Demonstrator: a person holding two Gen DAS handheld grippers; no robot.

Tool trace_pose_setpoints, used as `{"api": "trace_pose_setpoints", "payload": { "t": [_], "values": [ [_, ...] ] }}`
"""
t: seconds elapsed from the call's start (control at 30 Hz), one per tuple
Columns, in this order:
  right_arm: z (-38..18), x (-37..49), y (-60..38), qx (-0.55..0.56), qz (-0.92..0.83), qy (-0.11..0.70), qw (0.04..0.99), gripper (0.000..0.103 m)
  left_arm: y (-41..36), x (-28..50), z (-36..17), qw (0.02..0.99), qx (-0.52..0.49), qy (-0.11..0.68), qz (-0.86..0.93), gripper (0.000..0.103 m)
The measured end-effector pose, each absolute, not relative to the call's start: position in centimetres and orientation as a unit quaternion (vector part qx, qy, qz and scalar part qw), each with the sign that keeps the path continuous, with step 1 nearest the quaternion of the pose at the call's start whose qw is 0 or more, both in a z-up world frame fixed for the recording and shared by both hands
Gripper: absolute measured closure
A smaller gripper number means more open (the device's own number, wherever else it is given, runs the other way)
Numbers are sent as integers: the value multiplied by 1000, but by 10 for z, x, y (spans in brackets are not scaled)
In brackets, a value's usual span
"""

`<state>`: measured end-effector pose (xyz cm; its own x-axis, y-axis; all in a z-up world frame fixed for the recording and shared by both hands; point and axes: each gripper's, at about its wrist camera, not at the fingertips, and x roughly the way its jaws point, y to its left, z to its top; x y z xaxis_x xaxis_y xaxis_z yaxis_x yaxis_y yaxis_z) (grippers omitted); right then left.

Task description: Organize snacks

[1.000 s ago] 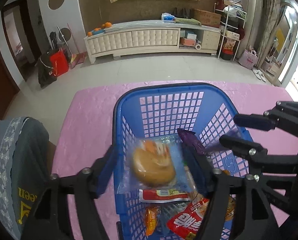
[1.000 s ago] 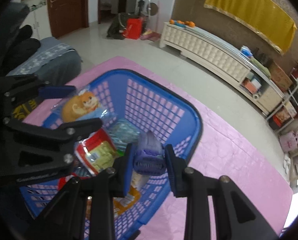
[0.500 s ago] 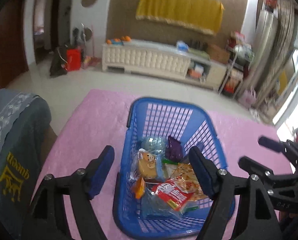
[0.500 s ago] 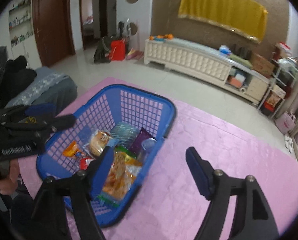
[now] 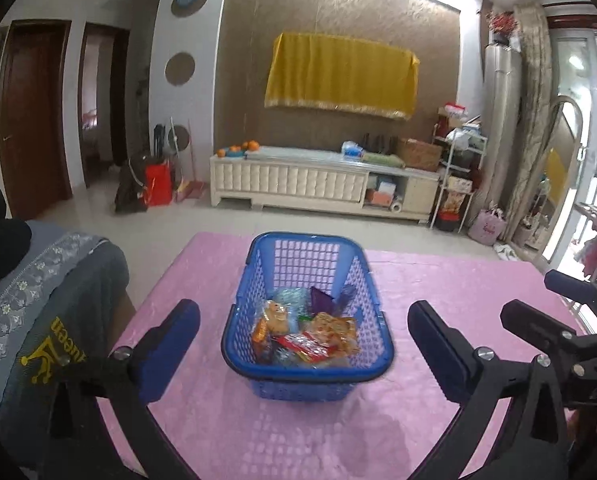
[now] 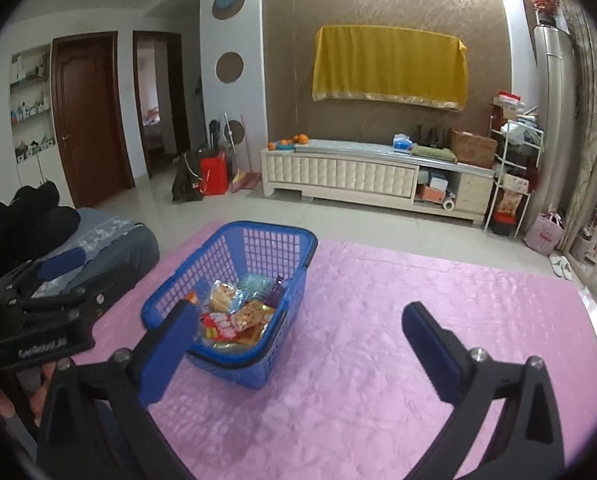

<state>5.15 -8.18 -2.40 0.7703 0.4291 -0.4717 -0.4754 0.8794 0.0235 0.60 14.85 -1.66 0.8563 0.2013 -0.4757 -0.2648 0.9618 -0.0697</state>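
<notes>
While both pairs are hanging back from the load, the scene is reading like this:

Left tongs [image 5: 304, 344]: standing wide apart with nothing between the pads, the jaws having just been opening; they are hovering short of the blue basket [image 5: 374, 300], which is showing between the two fingers.

Right tongs [image 6: 298, 340]: also spread wide and gripping nothing, having just been opening too; the left finger is overlapping the basket's near corner in this view, the right finger is hanging over bare cloth.

Snacks [image 5: 306, 332]: lying piled inside the basket, wrappers overlapping; a purple packet [image 5: 320, 300] is leaning toward the far wall.

Basket: sitting on the worktop under a pink cloth [image 6: 378, 320], no loose packet showing on the cloth.

Step in hand: by my reading, packing is looking finished and both hands are clearing away.

Doing it well: keeping the jaws spread and clear of the rim, so no finger is snagging the mesh.

Around: a grey cushion [image 5: 50, 292] is lying beside the worktop's left edge; a white cabinet [image 5: 298, 180] is standing well apart by the wall.

In the way: nothing on the cloth.
</notes>
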Motion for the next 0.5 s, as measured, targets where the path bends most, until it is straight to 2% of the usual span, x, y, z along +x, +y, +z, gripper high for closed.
{"api": "trace_pose_setpoints", "payload": {
  "t": [0.23, 0.5],
  "values": [
    [-15, 6, -117, -15, 201, 219, 955, 0, 126, -45, -2, 969, -67, 202, 124, 0],
    [-16, -46, -133, 0, 185, 193, 964, 0, 96, -91, 5, 975, -67, 195, 87, 0]
  ]
}}
